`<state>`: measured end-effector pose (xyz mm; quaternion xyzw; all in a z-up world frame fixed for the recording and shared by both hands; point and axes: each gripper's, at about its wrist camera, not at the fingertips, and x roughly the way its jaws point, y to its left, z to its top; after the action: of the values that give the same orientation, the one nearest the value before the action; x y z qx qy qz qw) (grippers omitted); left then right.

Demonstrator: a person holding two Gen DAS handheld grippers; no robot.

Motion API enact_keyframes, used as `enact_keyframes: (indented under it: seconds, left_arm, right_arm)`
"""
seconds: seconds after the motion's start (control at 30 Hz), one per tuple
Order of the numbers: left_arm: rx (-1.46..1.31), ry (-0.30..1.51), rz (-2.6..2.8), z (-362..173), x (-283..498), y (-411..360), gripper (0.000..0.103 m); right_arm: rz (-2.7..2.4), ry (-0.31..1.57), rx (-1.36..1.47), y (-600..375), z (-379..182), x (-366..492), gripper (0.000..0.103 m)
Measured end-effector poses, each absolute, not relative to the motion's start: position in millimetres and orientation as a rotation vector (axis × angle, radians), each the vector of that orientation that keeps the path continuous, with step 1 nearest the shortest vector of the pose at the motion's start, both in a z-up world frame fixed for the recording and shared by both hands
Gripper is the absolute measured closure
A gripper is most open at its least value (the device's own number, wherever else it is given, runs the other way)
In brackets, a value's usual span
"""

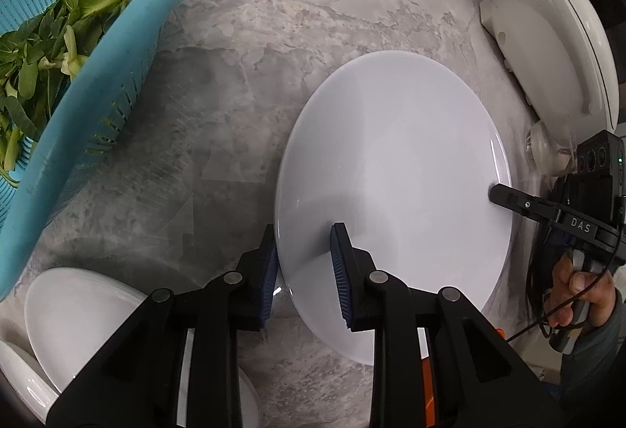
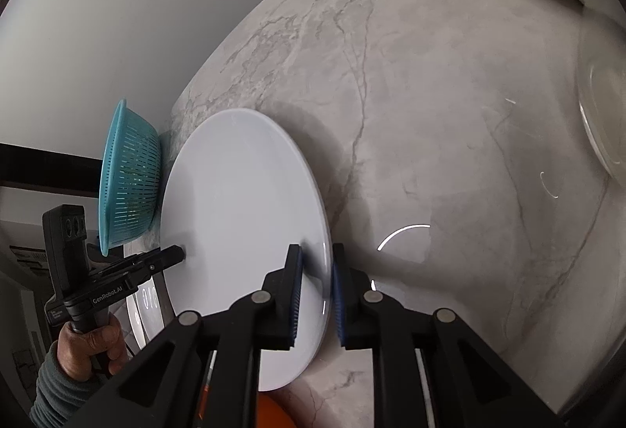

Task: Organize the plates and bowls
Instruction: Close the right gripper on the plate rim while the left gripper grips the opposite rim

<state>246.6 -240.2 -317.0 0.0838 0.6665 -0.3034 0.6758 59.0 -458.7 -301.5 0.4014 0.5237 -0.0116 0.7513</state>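
A large white plate (image 1: pixel 395 193) is held above the marble table, gripped on two opposite edges. My left gripper (image 1: pixel 305 271) is shut on its near rim, one blue pad above and one below. My right gripper (image 2: pixel 317 291) is shut on the opposite rim; it shows in the left wrist view (image 1: pixel 508 199) at the plate's right edge. The plate also shows in the right wrist view (image 2: pixel 242 232), with the left gripper (image 2: pixel 178 254) at its far edge. More white plates (image 1: pixel 74 314) lie stacked at the lower left under my left gripper.
A blue colander (image 1: pixel 98 48) full of green leaves stands at the left; it also shows in the right wrist view (image 2: pixel 129 177). A white appliance (image 1: pixel 547 48) and a clear glass bowl (image 1: pixel 547 150) stand at the right. A clear dish (image 2: pixel 604 115) sits at the table's far right.
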Motion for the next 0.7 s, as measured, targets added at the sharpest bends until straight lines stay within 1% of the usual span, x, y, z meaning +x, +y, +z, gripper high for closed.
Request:
enact_keyframes:
  seconds: [0.47, 0.7]
  left_arm:
    - [0.191, 1.477, -0.694, -303.1, 253.8, -251.3, 0.079]
    - [0.206, 1.494, -0.697, -308.1, 253.4, -256.0, 0.079]
  right_arm:
    - [-0.081, 1.119, 0.865, -467.6, -286.4, 64.5, 0.086]
    - [-0.082, 1.134, 0.866, -468.6, -287.6, 62.5, 0.086]
